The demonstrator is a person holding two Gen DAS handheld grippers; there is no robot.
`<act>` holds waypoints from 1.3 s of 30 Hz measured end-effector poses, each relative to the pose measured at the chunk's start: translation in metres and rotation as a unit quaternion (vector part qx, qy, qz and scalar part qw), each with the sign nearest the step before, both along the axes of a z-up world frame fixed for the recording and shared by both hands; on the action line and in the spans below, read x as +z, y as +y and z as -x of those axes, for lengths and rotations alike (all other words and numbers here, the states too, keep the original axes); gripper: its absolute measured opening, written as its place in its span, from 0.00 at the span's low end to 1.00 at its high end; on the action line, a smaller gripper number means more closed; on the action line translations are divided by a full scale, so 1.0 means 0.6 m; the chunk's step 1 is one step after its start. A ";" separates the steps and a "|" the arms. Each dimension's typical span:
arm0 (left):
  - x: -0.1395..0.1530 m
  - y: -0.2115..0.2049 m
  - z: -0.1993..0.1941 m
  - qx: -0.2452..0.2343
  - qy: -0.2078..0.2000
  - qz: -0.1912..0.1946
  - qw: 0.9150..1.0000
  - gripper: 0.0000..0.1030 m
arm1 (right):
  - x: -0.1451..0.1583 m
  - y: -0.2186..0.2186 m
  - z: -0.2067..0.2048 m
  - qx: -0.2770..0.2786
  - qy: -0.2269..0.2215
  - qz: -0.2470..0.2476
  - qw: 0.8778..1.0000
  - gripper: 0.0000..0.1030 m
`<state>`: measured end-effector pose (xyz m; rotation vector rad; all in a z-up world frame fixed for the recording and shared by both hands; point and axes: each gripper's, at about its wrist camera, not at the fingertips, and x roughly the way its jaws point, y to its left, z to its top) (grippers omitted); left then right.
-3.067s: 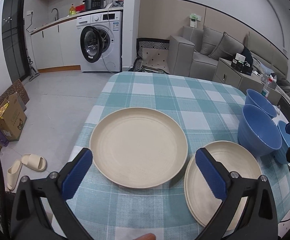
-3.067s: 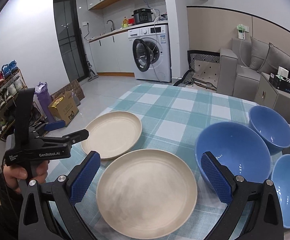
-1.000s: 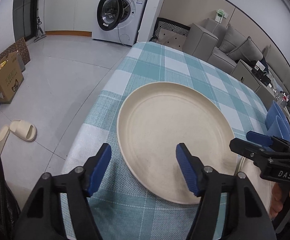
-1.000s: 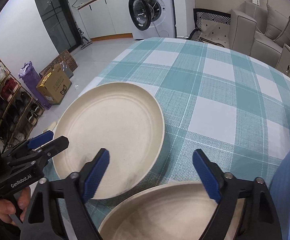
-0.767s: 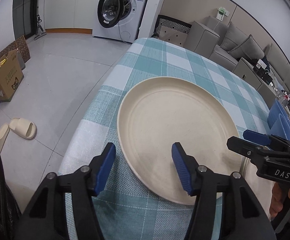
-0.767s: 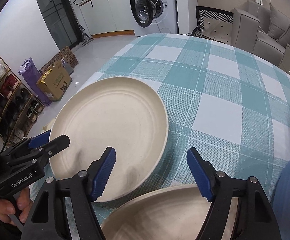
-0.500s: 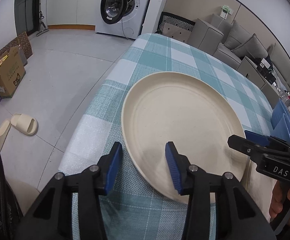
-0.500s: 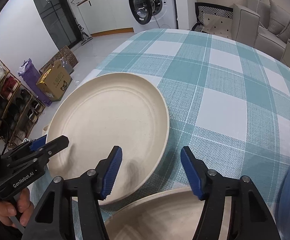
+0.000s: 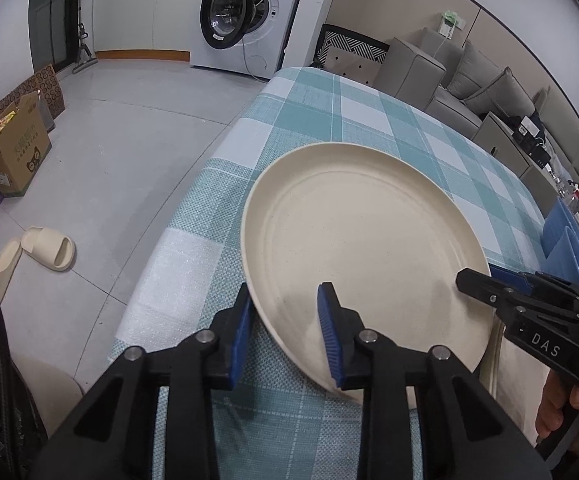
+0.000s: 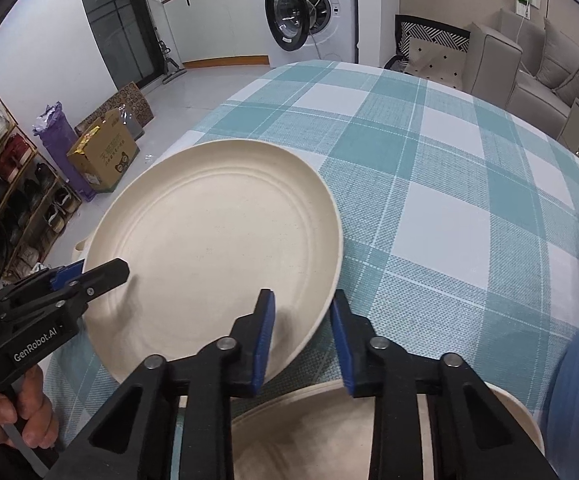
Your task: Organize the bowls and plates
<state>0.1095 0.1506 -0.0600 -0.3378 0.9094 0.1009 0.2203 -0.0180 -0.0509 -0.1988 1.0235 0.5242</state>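
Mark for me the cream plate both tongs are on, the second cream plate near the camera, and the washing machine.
Gripped cream plate [image 10: 209,240]: right wrist view, flat centre.
Second cream plate [image 10: 329,436]: right wrist view, inner surface between the tongs' arms.
Washing machine [image 9: 249,12]: left wrist view, drum opening behind the open door.

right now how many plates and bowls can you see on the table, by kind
cream plates: 2 (one gripped at its rim, one partly hidden near the bottom edge)
blue bowls: 2 at the table's far right edge, partly cut off
total: 4
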 end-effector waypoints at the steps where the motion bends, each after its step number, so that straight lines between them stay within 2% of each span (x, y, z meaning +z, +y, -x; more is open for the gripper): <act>1: 0.000 0.000 0.000 0.001 0.000 -0.003 1.000 0.26 | 0.000 -0.002 -0.001 -0.001 0.001 -0.002 1.000 0.24; 9: 0.009 -0.007 0.003 -0.001 -0.007 -0.020 1.000 0.23 | 0.008 -0.002 0.004 -0.003 -0.019 0.007 1.000 0.23; 39: 0.062 -0.029 0.023 -0.013 -0.042 -0.029 0.999 0.23 | 0.071 -0.034 0.041 -0.009 -0.055 -0.010 0.998 0.23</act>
